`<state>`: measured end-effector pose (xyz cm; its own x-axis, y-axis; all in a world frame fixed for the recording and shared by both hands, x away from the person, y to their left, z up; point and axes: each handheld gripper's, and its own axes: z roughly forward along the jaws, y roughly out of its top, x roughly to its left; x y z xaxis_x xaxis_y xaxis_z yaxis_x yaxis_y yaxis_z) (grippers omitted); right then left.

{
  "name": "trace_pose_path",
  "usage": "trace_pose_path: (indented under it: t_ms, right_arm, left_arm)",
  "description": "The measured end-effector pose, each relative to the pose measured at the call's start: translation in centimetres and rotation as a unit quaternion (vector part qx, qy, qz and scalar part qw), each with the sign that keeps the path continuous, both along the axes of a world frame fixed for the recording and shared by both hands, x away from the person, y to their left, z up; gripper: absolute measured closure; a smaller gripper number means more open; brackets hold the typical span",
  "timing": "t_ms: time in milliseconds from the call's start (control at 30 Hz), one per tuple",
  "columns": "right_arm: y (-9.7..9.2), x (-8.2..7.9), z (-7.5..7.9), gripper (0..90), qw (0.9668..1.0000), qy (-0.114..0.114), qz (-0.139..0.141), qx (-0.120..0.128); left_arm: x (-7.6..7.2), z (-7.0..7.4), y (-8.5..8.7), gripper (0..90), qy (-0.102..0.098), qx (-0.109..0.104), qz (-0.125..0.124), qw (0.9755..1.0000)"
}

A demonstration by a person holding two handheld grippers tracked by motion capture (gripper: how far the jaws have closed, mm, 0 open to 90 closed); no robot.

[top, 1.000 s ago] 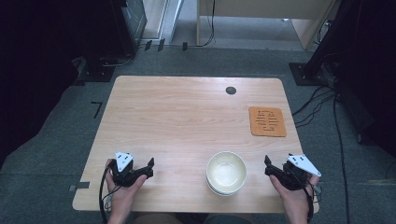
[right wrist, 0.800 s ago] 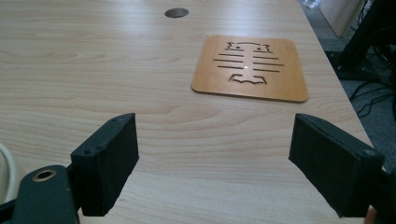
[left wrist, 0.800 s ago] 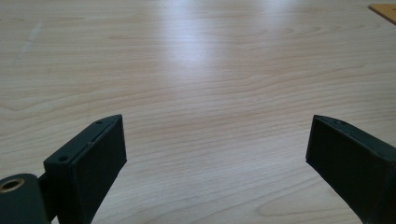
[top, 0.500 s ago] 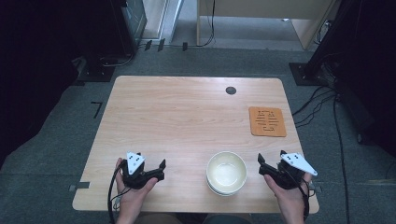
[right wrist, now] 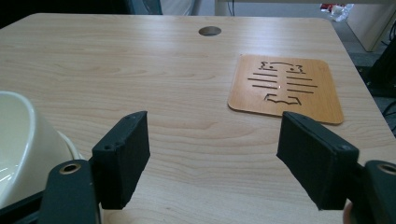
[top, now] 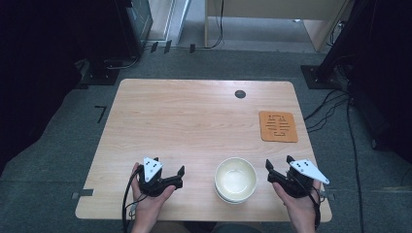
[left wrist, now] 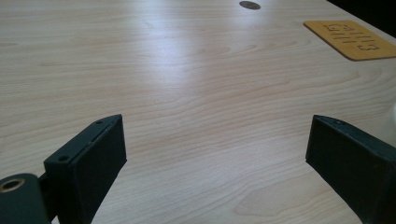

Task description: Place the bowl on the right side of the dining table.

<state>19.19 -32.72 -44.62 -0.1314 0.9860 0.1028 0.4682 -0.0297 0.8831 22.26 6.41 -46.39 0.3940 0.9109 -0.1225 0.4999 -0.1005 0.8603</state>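
A cream bowl (top: 235, 177) stands near the table's front edge, seemingly nested on a second bowl. My left gripper (top: 179, 177) is to its left, held in a hand, its jaws open and pointing right toward the bowl. My right gripper (top: 278, 162) is just right of the bowl, open; its jaws have just been closing a little with nothing between them. The left gripper view has the left gripper (left wrist: 217, 135) over bare wood, with the bowl's edge (left wrist: 391, 114) at far right. In the right gripper view the right gripper (right wrist: 217, 126) has the bowl (right wrist: 23, 140) beside its left jaw.
An orange wooden coaster (top: 278, 126) with cut-out slots lies at the right, beyond my right gripper, and is also in the gripper views as coaster (right wrist: 286, 88) and coaster (left wrist: 352, 39). A round cable hole (top: 240, 93) sits near the wooden table's (top: 194, 121) far edge. Cables run over the floor at the right.
My left gripper has moved right, closer to the bowl. My right gripper has edged left toward the bowl, and its jaws stand slightly narrower. The bowl and coaster have not moved.
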Motion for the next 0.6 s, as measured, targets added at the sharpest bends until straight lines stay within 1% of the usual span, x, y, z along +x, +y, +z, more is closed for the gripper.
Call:
trace_pose_path:
  t_ms: [100, 167, 200, 333, 367, 400, 467, 600]
  right_arm:
    - [0.2, -0.1, 0.2, 27.6, 1.0000, -0.002, 0.005, 0.004]
    - [0.3, -0.2, 0.3, 28.9, 0.9999, -0.003, 0.008, 0.007]
    - [0.3, -0.2, 0.3, 28.9, 0.9999, -0.003, 0.008, 0.007]
    - [0.6, -0.3, 0.5, 31.8, 0.9999, -0.004, 0.014, 0.005]
    - [0.6, -0.3, 0.5, 33.9, 0.9998, -0.005, 0.018, 0.004]
    - [0.6, -0.3, 0.5, 33.9, 0.9998, -0.005, 0.018, 0.004]
    - [0.7, -0.4, 0.6, 37.8, 0.9998, -0.009, 0.019, 0.003]
    - [0.9, -0.4, 0.7, 38.4, 0.9995, -0.009, 0.029, 0.009]
  left_arm:
    - [-0.1, 0.1, -0.4, 6.3, 0.000, -0.002, -0.006, 1.0000]
    - [-0.1, 0.2, -0.8, 6.4, 0.000, -0.004, -0.014, 0.9999]
    - [-0.2, 0.2, -1.0, 6.4, -0.001, -0.002, -0.016, 0.9999]
    - [-0.3, 0.4, -2.0, 6.4, -0.001, -0.008, -0.029, 0.9996]
    - [-0.3, 0.5, -2.2, 6.4, -0.001, -0.010, -0.032, 0.9994]
    - [-0.4, 0.6, -2.5, 6.4, -0.001, -0.009, -0.036, 0.9993]
    - [-0.4, 0.7, -3.0, 6.4, -0.003, -0.009, -0.044, 0.9990]
    - [-0.4, 1.1, -3.9, 6.4, -0.006, -0.016, -0.059, 0.9981]
